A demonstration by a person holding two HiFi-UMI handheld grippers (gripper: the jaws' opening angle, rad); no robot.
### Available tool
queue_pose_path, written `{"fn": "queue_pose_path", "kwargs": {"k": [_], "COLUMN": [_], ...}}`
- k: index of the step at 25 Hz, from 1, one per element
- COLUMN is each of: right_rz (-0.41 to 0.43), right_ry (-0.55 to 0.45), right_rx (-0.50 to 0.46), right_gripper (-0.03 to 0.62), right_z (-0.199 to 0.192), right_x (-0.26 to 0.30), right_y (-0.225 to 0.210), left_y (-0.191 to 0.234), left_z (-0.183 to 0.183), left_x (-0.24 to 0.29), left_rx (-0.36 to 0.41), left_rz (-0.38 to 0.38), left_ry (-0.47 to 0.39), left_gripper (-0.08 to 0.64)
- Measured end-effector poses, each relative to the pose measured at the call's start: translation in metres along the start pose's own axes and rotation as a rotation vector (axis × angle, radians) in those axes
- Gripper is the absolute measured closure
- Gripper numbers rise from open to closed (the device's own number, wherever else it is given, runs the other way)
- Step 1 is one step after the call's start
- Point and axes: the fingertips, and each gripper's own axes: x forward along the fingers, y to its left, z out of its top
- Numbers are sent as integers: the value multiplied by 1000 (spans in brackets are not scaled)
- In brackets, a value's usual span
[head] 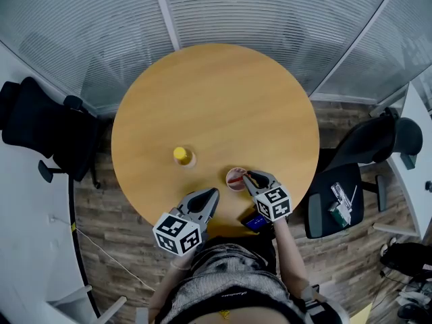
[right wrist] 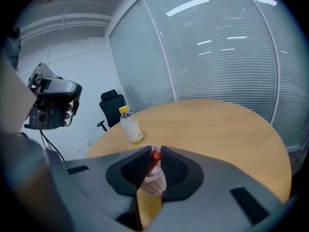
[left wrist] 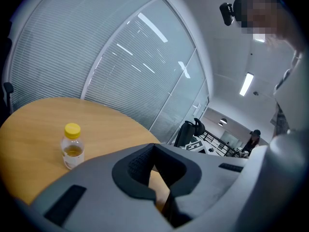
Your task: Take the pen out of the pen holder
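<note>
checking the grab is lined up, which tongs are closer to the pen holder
Right. The right tongs are at the pen holder, closed on the pen standing in it. The left tongs hang shut off to its left, clear of it.

My right tool pinches the red pen in the pen holder; a bottle stands near the tabletop's left edge

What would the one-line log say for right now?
right gripper: shut on pen in pen holder | left gripper: shut, empty | bottle: standing on table
</note>
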Motion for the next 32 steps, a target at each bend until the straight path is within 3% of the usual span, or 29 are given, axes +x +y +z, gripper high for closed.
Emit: {"fn": "queue_pose_path", "kwargs": {"k": [4, 13, 32], "right_rz": [10, 4, -55], "right_ry": [-4, 13, -91], "right_rx": [-38, -219, -252], "right_gripper": [523, 532, 532], "right_z": [3, 23, 110], "right_x": [-2, -14, -105], "right_y": [7, 30, 61], "left_y": [-2, -7, -20], "left_z": [0, 2, 8], "left_x": [-1, -5, -13], "left_rx": [3, 16, 30], "left_rz": [-3, -15, -21], "left_ry": [-2, -12, -56], "left_gripper": [555, 555, 555]}}
